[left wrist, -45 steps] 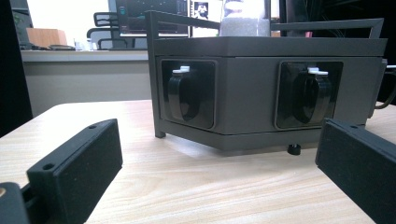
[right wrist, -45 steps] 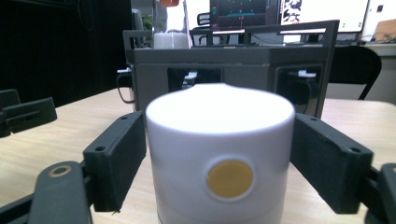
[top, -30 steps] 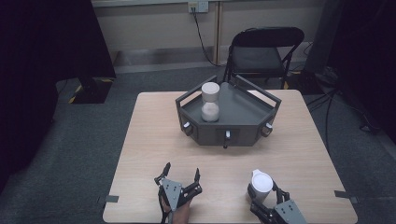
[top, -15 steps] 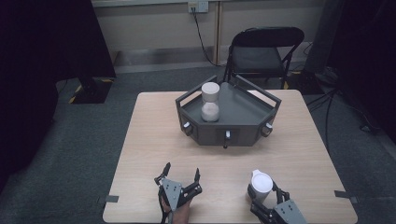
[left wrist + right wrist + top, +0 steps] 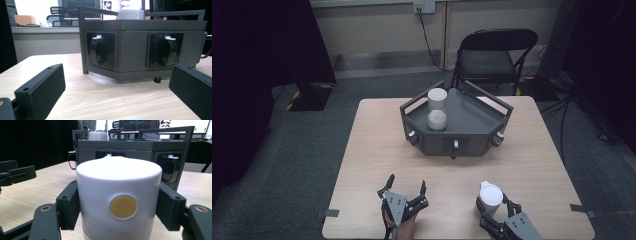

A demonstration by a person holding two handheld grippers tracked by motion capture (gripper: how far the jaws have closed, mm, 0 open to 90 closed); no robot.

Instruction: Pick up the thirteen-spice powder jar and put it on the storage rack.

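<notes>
Nothing shifted since the earlier high-view frames: both hands parked at the near edge of the table, white canister in the same spot near the right corner. Right gripper clamped on that canister, one black pad against each side wall, as seen close up in the right gripper view with the yellow round button facing the camera. Left gripper spread wide over bare tabletop, holding nothing, aimed at the grey tray box with its two black latches. Second white canister standing upright inside that tray, well apart from the held one. Likely light, rigid and smooth plastic, so prone to slipping or twisting between the pads; best taken low to mid on the straight side walls, clear of the domed top and off the button
</notes>
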